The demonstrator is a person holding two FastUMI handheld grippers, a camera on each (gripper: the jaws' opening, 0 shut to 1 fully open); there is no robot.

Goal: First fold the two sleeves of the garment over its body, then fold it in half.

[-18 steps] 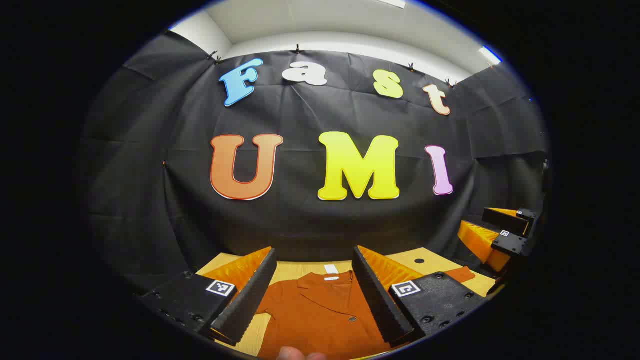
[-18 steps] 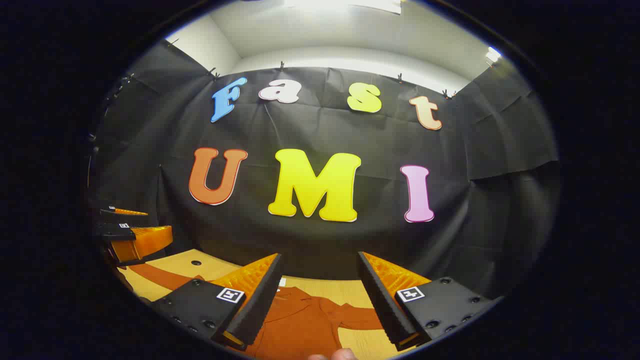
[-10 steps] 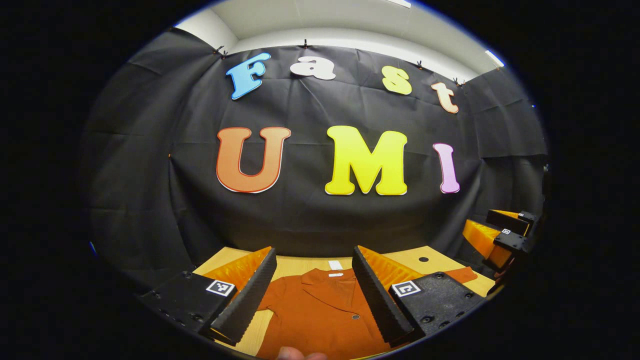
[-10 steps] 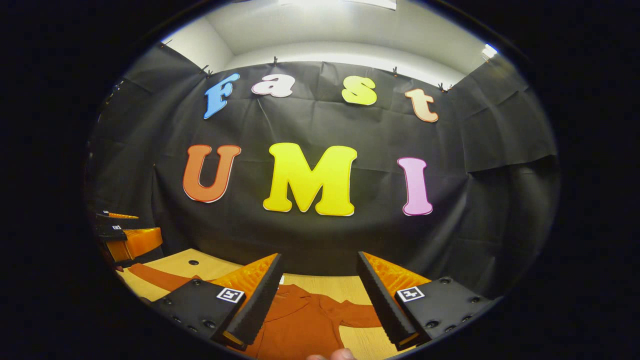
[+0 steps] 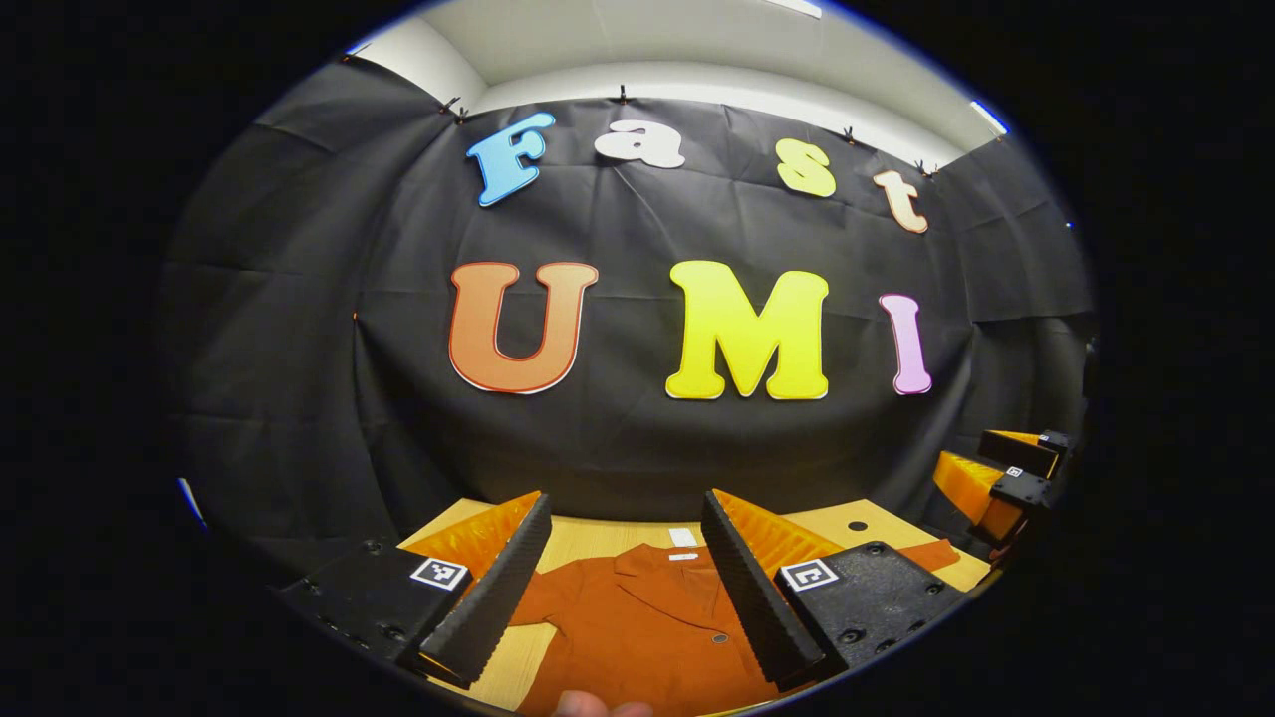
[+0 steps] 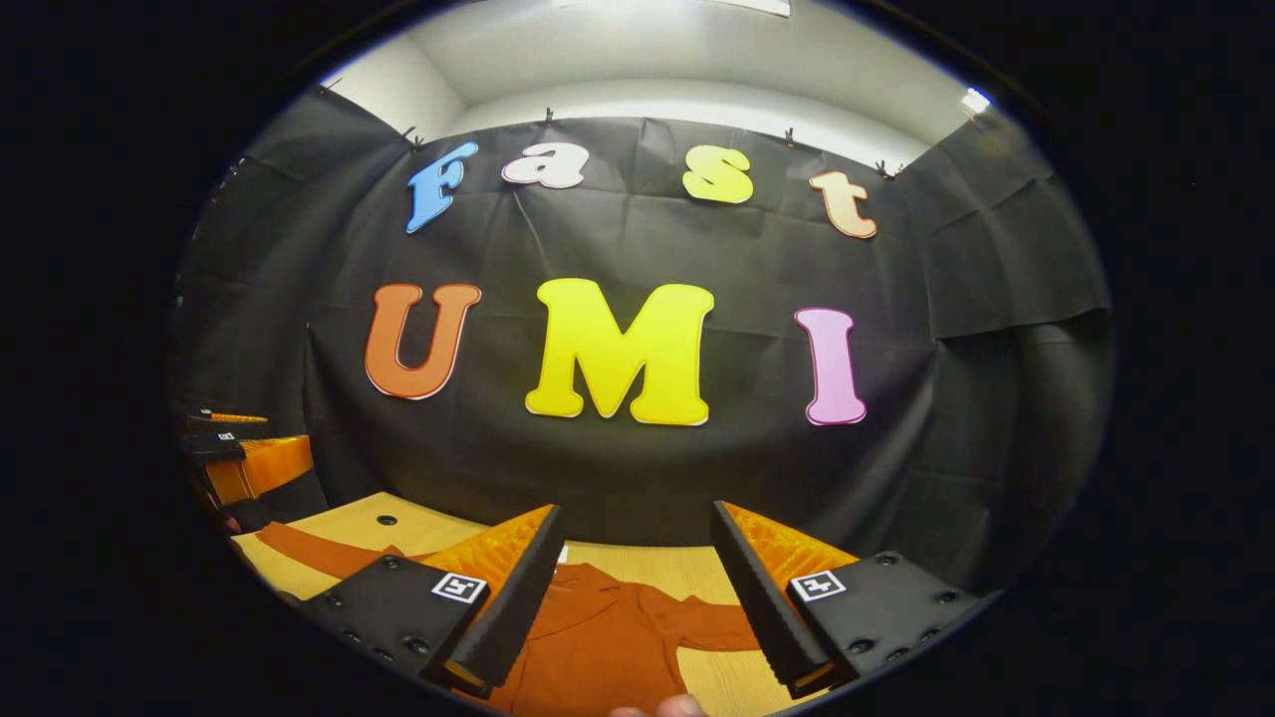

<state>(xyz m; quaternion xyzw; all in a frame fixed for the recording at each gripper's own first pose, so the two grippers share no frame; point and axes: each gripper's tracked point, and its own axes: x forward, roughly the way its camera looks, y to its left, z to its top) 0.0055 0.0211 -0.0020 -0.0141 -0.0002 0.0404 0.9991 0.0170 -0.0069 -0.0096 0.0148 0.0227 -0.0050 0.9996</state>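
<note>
The fingers (image 5: 493,597) of the left gripper (image 5: 623,588) stood spread wide apart, released and grasping nothing, raised above the tabletop (image 5: 598,538). Between them, in the left gripper view, lay the rust-orange garment (image 5: 647,617), spread flat on the pale wooden tabletop with its collar toward the booth's black cloth wall (image 5: 299,349) and a small button on its front. A white tag (image 5: 683,538) lay on the wood just beyond the collar. One sleeve (image 5: 921,553) reached out flat toward the right edge of that view, unfolded, near a small dark hole (image 5: 856,525) in the tabletop. Farther right, the right gripper (image 5: 1006,473) showed in the air.

In the right gripper view, the right gripper (image 6: 633,593) likewise held its fingers (image 6: 513,607) wide apart and empty above the garment (image 6: 598,637). A sleeve (image 6: 712,627) lay flat between the fingers, and the other sleeve (image 6: 309,548) stretched flat toward the left of that view. The left gripper (image 6: 239,453) showed at the far left. A fingertip (image 6: 662,707) of the person showed at the bottom edge.
</note>
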